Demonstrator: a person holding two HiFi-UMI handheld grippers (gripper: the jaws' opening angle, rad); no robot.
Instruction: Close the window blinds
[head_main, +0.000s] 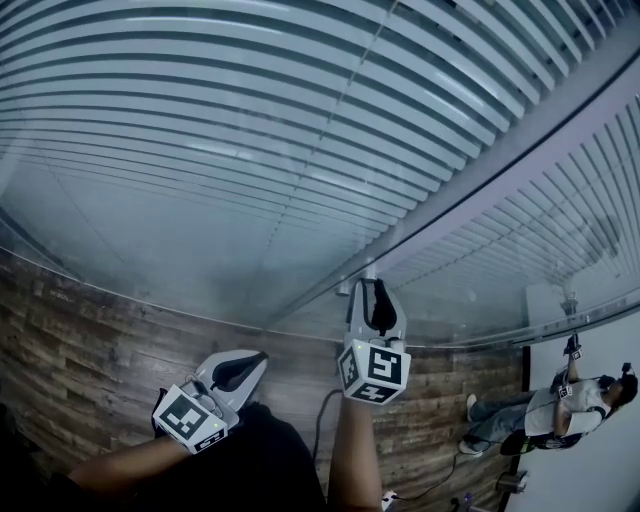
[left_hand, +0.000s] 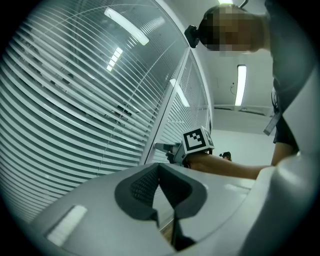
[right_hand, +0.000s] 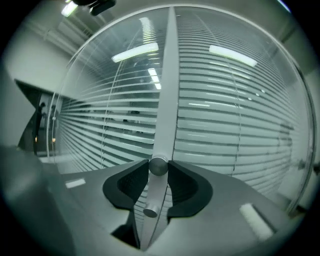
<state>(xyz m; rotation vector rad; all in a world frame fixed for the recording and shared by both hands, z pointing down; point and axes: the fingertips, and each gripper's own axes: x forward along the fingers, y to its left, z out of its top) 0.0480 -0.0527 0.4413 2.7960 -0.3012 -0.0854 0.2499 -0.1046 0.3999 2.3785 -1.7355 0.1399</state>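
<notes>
Left tool: the left tool (head_main: 258, 357) has its jaws together on nothing. It hangs low and well to the left of the frame, with no part in the work.
Blinds: the blinds (head_main: 250, 120) stand behind the glass (head_main: 150, 240), in front of both tools. Dark gaps show between the slats, so I judge they are not fully closed.
Frame bar: the frame bar (right_hand: 168, 90) runs straight away from the right tool and divides the blinds into two panels.
Knob: the knob (right_hand: 158, 165) sits on this bar, exactly between the tips of the right tool. A second knob (right_hand: 150, 212) is just under it, nearer to the tool body.
Right tool: the right tool (head_main: 372, 285) is clamped on the upper knob, with one pad on each side.
Step in hand: probably to turn the knob so that the slats tilt shut.
How to do it well: roll the wrist about the axis of the knob and press evenly, so the pads do not slip off the smooth round head. Watch the slats, and stop when the gaps disappear.
Count: two tools, two knobs, one frame bar, two panels of blinds, and one person (head_main: 555, 410) far to the right of the right tool.
</notes>
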